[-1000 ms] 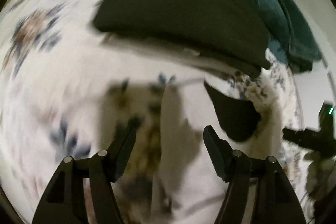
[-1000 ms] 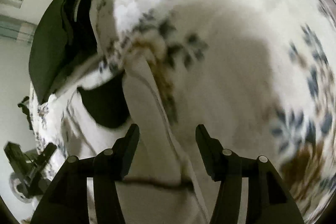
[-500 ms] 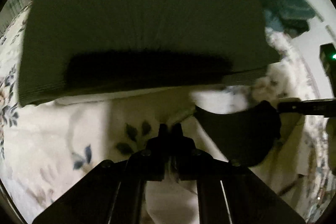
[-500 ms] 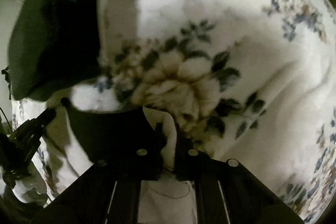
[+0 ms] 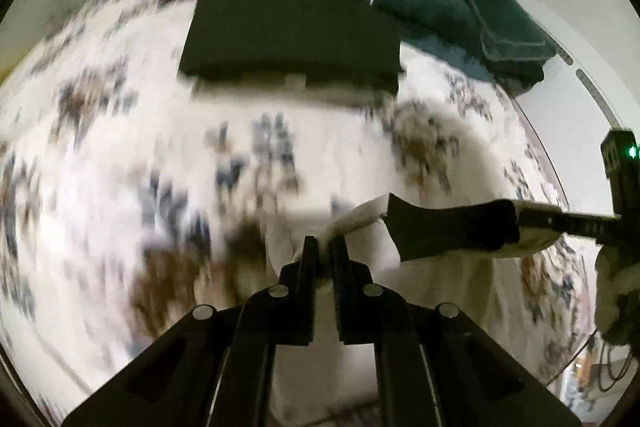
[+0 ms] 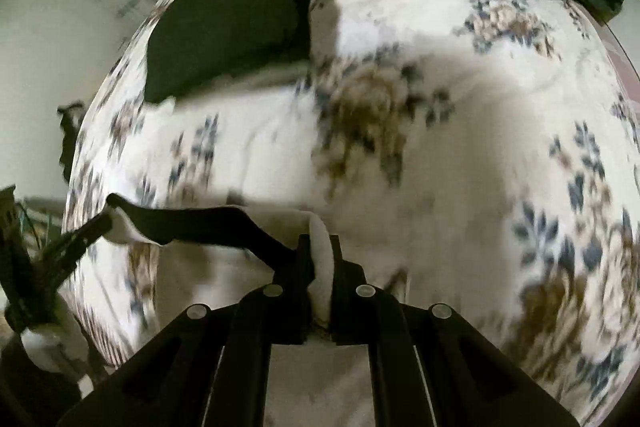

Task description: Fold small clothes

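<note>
A small white garment with a black collar band (image 5: 448, 227) hangs stretched between my two grippers above a floral bed cover (image 5: 120, 155). My left gripper (image 5: 325, 251) is shut on one white shoulder edge. My right gripper (image 6: 320, 247) is shut on the other white edge (image 6: 320, 259), with the black band (image 6: 200, 221) running off to the left. The right gripper's fingers show at the right edge of the left wrist view (image 5: 576, 223). The garment's body hangs below, mostly hidden by the grippers.
A folded black garment (image 5: 292, 31) lies on the bed at the back; it also shows in the right wrist view (image 6: 228, 23). Dark teal folded cloth (image 5: 460, 11) is piled behind it to the right. The bed edge and white wall lie to the right.
Both grippers closed on the white garment's top edge, then lifted it up off the bed cover; the garment now hangs stretched between them.
</note>
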`<action>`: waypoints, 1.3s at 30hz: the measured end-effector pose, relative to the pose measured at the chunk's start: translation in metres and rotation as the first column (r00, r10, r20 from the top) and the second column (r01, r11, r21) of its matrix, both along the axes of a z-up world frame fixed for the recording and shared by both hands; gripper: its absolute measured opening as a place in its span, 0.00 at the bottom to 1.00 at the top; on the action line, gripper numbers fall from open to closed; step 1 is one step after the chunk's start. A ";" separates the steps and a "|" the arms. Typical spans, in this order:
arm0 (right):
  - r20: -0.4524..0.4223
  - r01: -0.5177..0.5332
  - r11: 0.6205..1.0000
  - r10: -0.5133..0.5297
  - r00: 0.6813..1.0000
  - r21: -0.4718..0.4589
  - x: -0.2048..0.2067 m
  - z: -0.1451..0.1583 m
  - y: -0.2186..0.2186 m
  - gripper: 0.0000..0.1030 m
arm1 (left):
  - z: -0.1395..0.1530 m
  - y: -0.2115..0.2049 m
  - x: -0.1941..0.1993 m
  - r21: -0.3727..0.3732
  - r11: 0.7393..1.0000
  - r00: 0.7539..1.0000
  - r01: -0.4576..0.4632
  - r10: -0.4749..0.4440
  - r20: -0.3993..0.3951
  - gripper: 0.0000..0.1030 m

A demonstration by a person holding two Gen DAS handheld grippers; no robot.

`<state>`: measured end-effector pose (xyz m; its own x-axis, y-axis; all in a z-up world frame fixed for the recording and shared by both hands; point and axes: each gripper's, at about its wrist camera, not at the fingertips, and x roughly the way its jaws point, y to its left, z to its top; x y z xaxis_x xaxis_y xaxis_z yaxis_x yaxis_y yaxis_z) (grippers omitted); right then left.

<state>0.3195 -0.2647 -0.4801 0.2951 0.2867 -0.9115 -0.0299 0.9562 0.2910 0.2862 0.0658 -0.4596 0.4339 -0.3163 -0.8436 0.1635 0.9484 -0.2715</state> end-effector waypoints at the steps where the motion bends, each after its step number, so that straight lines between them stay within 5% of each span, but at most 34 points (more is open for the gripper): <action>1: -0.018 -0.011 1.000 0.011 1.000 0.004 -0.014 -0.008 0.001 0.07 | -0.009 0.000 -0.015 0.000 1.000 0.999 -0.007 0.007 -0.034 0.05; 6: -0.159 -0.078 0.997 0.080 0.984 0.021 -0.081 -0.055 0.005 0.08 | -0.045 0.016 -0.059 -0.025 0.999 0.982 -0.046 0.041 -0.184 0.09; 8: -0.222 -0.094 0.995 0.099 0.970 0.034 -0.096 -0.070 0.003 0.23 | -0.052 0.028 -0.073 -0.079 0.993 0.965 -0.090 0.067 -0.255 0.09; 10: -0.305 -0.096 0.995 0.094 0.948 0.009 -0.110 -0.084 -0.004 0.49 | -0.056 0.041 -0.084 -0.096 0.986 0.943 -0.138 0.101 -0.318 0.17; 12: -0.336 -0.082 0.997 0.081 0.938 0.012 -0.120 -0.088 -0.014 0.49 | -0.055 0.054 -0.090 -0.137 0.974 0.932 -0.181 0.126 -0.340 0.36; 14: -0.351 -0.028 0.999 0.042 0.935 0.045 -0.125 -0.086 -0.031 0.49 | -0.052 0.067 -0.089 -0.170 0.957 0.923 -0.236 0.167 -0.346 0.55; 18: -0.351 0.197 0.967 -0.132 0.927 0.158 -0.118 -0.083 -0.074 0.49 | -0.054 0.075 -0.066 -0.234 0.923 0.915 -0.305 0.215 -0.342 0.58; 21: -0.351 0.329 0.904 -0.225 0.909 0.273 -0.098 -0.089 -0.091 0.49 | -0.060 0.064 -0.037 -0.228 0.930 0.926 -0.290 0.212 -0.313 0.58; 26: -0.369 0.414 0.845 -0.286 0.884 0.339 -0.052 -0.115 -0.087 0.49 | -0.085 0.040 0.017 -0.216 0.943 0.934 -0.254 0.181 -0.308 0.53; 27: -0.372 0.427 0.831 -0.293 0.881 0.357 -0.044 -0.121 -0.087 0.40 | -0.088 0.039 0.022 -0.214 0.945 0.937 -0.248 0.179 -0.299 0.28; 28: -0.366 0.434 0.827 -0.304 0.880 0.356 -0.036 -0.124 -0.086 0.16 | -0.092 0.036 0.028 -0.208 0.949 0.939 -0.236 0.168 -0.299 0.13; 29: -0.365 0.438 0.832 -0.312 0.877 0.341 -0.029 -0.125 -0.085 0.16 | -0.096 0.034 0.032 -0.196 0.954 0.938 -0.227 0.160 -0.309 0.05; 39: -0.304 0.413 0.893 -0.348 0.887 0.179 0.018 -0.134 -0.071 0.10 | -0.106 0.054 0.022 -0.230 0.944 0.934 -0.238 0.158 -0.320 0.05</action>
<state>0.3372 -0.3353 -0.6139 0.1894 0.4125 -0.8910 0.4288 0.7816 0.4530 0.3080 0.1196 -0.5656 0.2566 -0.4755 -0.8414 -0.1452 0.8418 -0.5200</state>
